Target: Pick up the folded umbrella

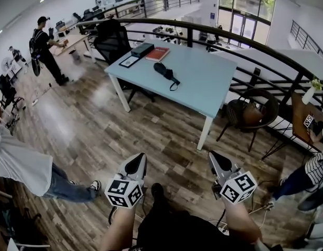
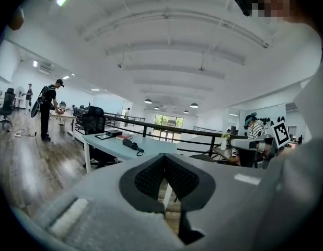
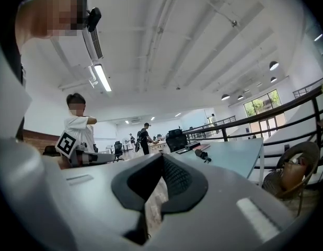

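The folded black umbrella (image 1: 165,72) lies on the light blue table (image 1: 203,88), strap trailing toward the near edge. It shows small and far in the left gripper view (image 2: 131,145) and in the right gripper view (image 3: 202,153). My left gripper (image 1: 136,163) and right gripper (image 1: 218,161) hang over the wooden floor, well short of the table, both pointing toward it. The left gripper's (image 2: 164,157) jaws meet at the tips with nothing between them. So do the right gripper's (image 3: 162,157) jaws.
On the table's far end lie a black box (image 1: 142,49), a red book (image 1: 158,54) and a framed tablet (image 1: 129,61). A black office chair (image 1: 112,41) stands behind it, a wicker chair (image 1: 250,114) to its right, with a curved railing (image 1: 245,51) beyond. People stand left and right.
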`<act>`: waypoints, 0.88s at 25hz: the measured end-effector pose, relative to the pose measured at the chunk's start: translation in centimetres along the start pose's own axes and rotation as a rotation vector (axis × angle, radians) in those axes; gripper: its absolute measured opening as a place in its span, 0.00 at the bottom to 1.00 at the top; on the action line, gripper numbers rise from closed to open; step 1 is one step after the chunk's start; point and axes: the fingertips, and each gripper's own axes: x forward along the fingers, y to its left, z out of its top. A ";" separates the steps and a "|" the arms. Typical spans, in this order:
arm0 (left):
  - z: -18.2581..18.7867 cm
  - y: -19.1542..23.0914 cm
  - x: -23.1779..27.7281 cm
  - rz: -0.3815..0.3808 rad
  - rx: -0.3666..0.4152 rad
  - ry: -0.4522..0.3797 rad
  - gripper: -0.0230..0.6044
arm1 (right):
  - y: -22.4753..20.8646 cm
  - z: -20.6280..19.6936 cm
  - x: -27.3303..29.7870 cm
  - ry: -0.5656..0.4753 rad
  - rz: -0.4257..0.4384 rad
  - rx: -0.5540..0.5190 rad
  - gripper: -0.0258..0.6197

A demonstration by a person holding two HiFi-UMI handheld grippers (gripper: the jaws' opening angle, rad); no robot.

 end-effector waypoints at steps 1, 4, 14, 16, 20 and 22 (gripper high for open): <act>0.1 0.8 0.7 -0.003 -0.006 -0.002 0.04 | -0.2 0.0 1.0 0.005 0.001 0.000 0.04; 0.6 3.7 3.1 -0.012 -0.018 -0.011 0.04 | -0.9 0.1 4.8 0.022 -0.003 -0.013 0.04; 4.9 16.7 11.5 -0.035 0.028 -0.014 0.04 | -0.9 1.0 21.7 0.062 0.029 -0.041 0.04; 5.5 19.1 12.5 -0.041 0.027 -0.011 0.04 | -0.3 1.0 24.7 0.074 0.041 -0.039 0.04; 6.0 23.5 13.9 -0.046 0.012 0.004 0.04 | 1.3 0.8 29.5 0.084 0.064 -0.039 0.04; 6.2 24.8 14.4 -0.048 0.003 0.008 0.04 | 1.5 0.7 31.1 0.093 0.069 -0.035 0.04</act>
